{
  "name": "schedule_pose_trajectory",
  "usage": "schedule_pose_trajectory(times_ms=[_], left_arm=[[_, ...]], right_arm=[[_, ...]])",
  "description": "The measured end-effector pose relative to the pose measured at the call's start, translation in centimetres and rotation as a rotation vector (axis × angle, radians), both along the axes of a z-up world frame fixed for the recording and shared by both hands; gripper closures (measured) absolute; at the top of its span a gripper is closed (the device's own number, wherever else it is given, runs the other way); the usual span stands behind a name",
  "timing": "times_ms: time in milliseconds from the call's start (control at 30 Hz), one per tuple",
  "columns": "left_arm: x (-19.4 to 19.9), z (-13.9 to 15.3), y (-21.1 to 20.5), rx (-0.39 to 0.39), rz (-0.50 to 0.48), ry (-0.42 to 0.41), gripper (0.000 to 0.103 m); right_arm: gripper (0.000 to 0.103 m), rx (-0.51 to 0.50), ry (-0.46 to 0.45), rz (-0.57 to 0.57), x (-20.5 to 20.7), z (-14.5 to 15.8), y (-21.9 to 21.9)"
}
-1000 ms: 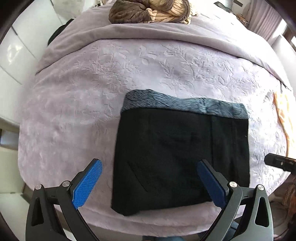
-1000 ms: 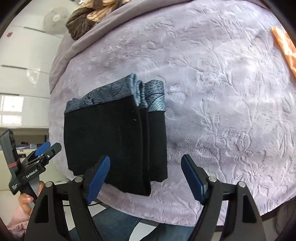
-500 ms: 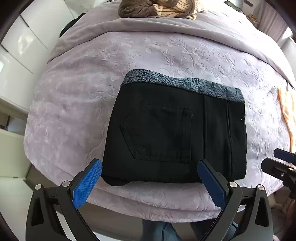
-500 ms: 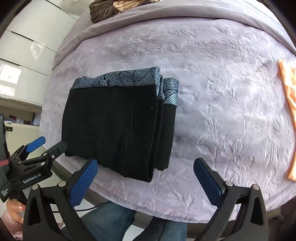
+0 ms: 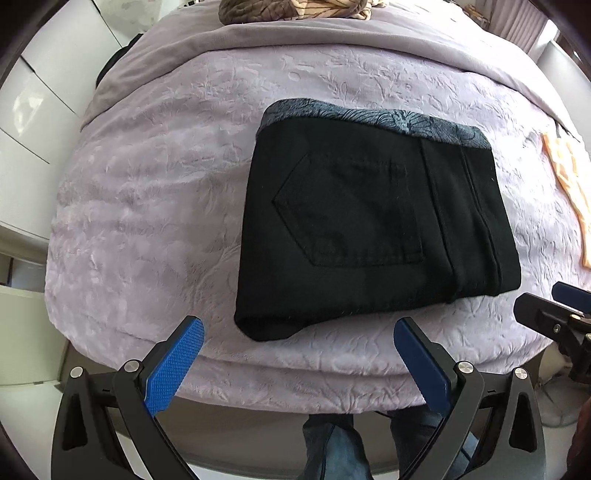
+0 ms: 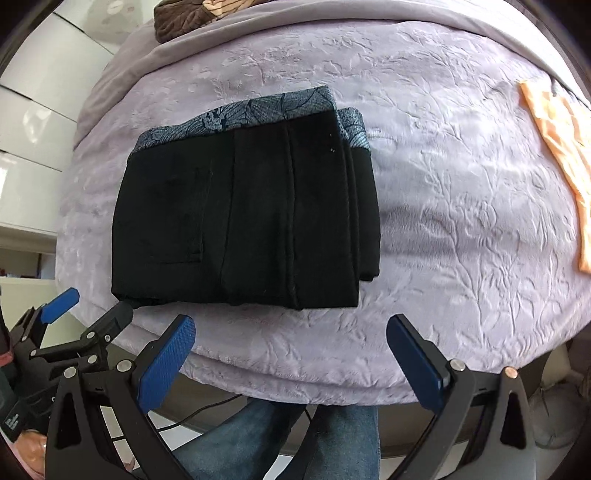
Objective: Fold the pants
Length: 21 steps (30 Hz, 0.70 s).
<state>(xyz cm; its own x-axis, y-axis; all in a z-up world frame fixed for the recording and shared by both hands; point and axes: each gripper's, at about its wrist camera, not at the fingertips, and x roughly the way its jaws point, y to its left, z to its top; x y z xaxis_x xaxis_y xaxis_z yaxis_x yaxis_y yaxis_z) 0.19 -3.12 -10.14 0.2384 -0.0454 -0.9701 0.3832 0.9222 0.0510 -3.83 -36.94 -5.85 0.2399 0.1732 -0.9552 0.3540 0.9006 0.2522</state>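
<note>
The black pants (image 5: 369, 229) lie folded into a compact rectangle on the lilac bed cover (image 5: 155, 206), with a blue-grey patterned waistband along the far edge and a back pocket facing up. They also show in the right wrist view (image 6: 243, 218). My left gripper (image 5: 299, 354) is open and empty, held off the bed's near edge below the pants. My right gripper (image 6: 291, 350) is open and empty, also back from the near edge. The left gripper shows at the lower left of the right wrist view (image 6: 88, 314).
A brown and striped heap of clothes (image 5: 295, 9) lies at the far end of the bed. An orange cloth (image 6: 557, 147) lies at the right edge. White cabinets (image 5: 33, 122) stand to the left. The person's legs in jeans (image 6: 295, 435) are below.
Both grippers have pulled back from the pants toward the bed's near edge and now hover off it. The pants lie still in the same folded shape.
</note>
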Motion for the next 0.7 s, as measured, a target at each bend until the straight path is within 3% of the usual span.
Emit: schedule_pose_trajectory(times_ms=[700], left_arm=[[-0.2,0.9,1.2,-0.01,-0.018,-0.024,0.0]], right_arm=[[0.0,-0.073,-0.03,-0.022,-0.8,1.4,2.5]])
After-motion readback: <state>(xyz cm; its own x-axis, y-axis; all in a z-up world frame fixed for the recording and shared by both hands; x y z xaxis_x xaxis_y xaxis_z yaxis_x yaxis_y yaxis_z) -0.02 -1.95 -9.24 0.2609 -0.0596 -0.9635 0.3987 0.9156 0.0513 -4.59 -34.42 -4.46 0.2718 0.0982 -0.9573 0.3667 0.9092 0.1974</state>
